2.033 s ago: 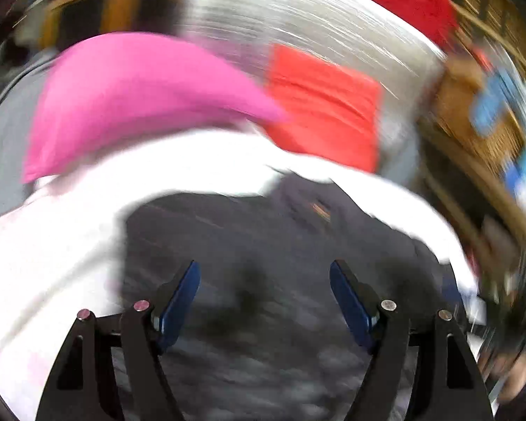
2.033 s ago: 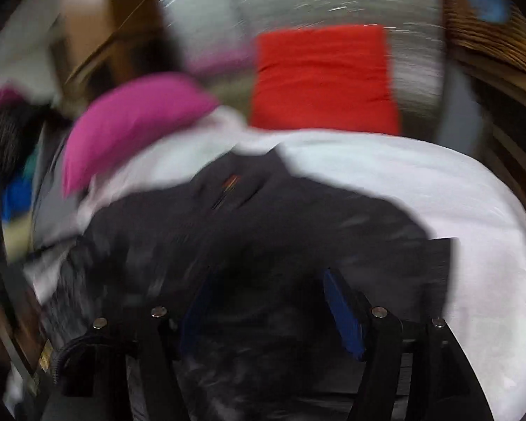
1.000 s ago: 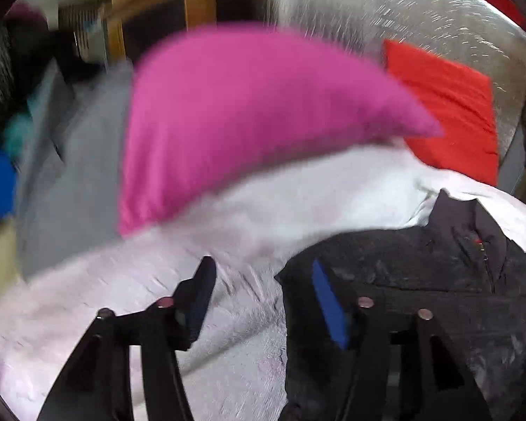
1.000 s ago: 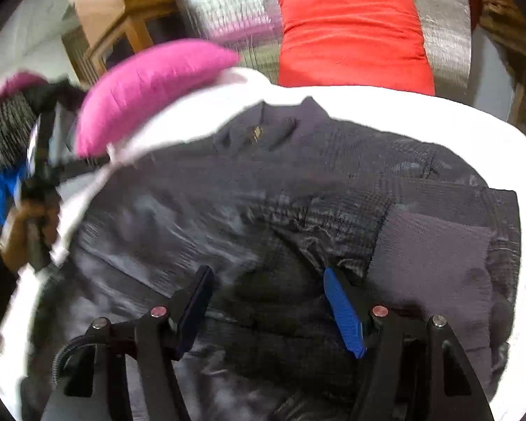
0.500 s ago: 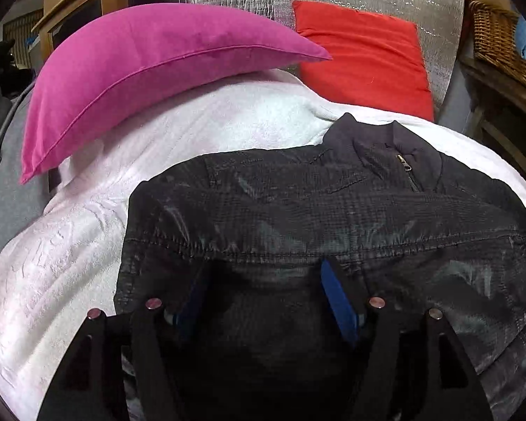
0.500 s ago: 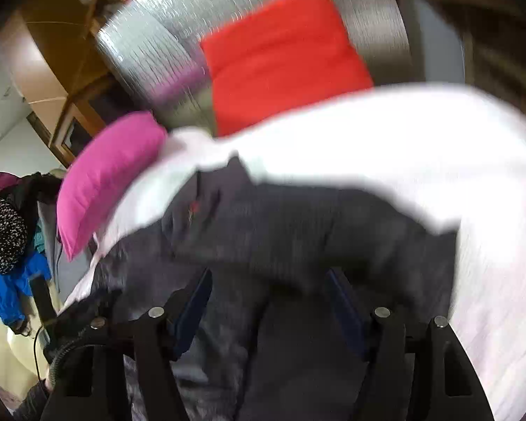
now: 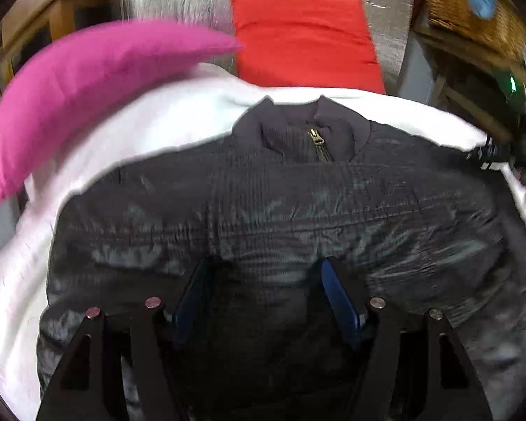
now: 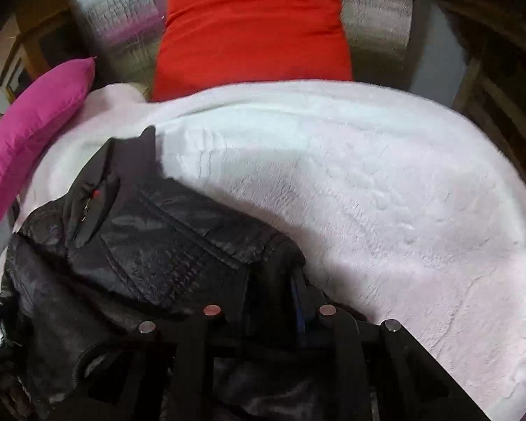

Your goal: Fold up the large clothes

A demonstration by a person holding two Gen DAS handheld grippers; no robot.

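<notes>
A: Where is the jacket (image 7: pixel 298 203) now?

B: It lies on the white fleece blanket (image 8: pixel 368 182) that covers the bed. In the left wrist view it is spread wide, with the collar (image 7: pixel 305 129) at the far side and a brass zipper pull (image 7: pixel 314 137) in the middle of the collar. In the right wrist view it looks bunched, with folds near the camera.

A: Can you read any brand or label on it?

B: No. I see a small red mark (image 8: pixel 96 193) near the collar in the right wrist view, but it is too small to read. There is no writing that I can read.

A: What does the left gripper (image 7: pixel 263 280) do?

B: Its blue pads (image 7: pixel 336 298) stand well apart above the dark fabric. They do not press on anything.

A: And the right gripper (image 8: pixel 273 301)?

B: Its jaws are closing. Jacket fabric at the right edge of the garment is bunched between them and the pads are almost hidden in it, so it grips the jacket.

A: What else is around?

B: A pink pillow (image 7: pixel 87 80) lies at the left of the blanket, and a red pillow (image 8: pixel 252 24) leans on a silver foil sheet (image 8: pixel 115 10) behind the bed. At the right of the left wrist view there is a wicker basket (image 7: pixel 473 10), blurred.
</notes>
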